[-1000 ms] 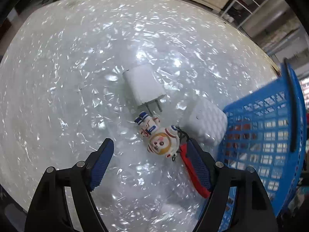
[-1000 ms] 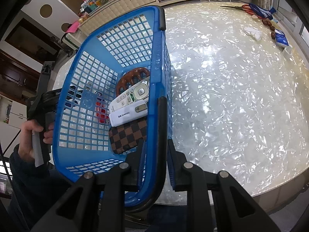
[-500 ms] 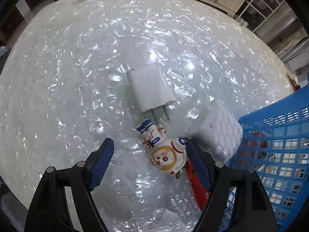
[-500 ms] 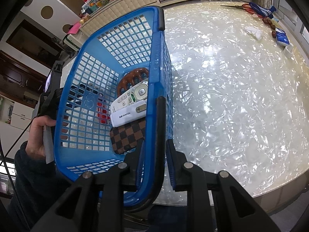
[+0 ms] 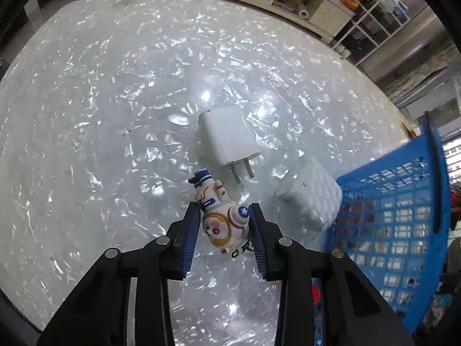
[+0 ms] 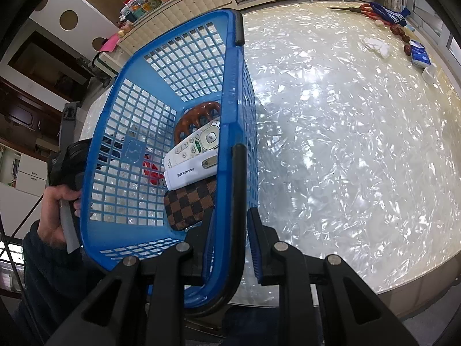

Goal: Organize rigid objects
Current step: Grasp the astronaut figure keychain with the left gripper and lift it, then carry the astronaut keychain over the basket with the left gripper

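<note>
Astronaut figure (image 5: 220, 219), a small white toy with blue boots and an orange-rimmed face, sits between the blue pads of the left gripper (image 5: 224, 226). Its jaws are closing on the toy; both pads meet its sides, the left at the body and the right at the round blue-starred shoulder. The toy's feet point away toward the middle of the table (image 5: 100, 115), and a small black keyring clasp hangs from its head end, near the right pad.

Just beyond the toy's boots lies one white wall charger (image 5: 227, 137), its two metal prongs pointing toward the toy. To the right of the toy sits one white quilted box (image 5: 311, 194), touching or nearly touching the wall of the blue basket (image 5: 403, 230) at the table's right edge.

The right gripper (image 6: 230, 225) has its jaws drawn narrow, pinching the basket's rim and black handle (image 6: 239, 201) at the near side. Inside the basket lie one checked brown pouch (image 6: 190, 204), one white dongle (image 6: 191, 173), one white remote (image 6: 198, 144), one brown ring-shaped piece (image 6: 196, 115) and something red I cannot identify. A hand (image 6: 54, 210) in a dark sleeve shows beyond the basket's left wall, holding a grey handle.

At the table's far right corner lie scissors (image 6: 363, 10), a blue packet (image 6: 419, 54) and some small dark beads.
</note>
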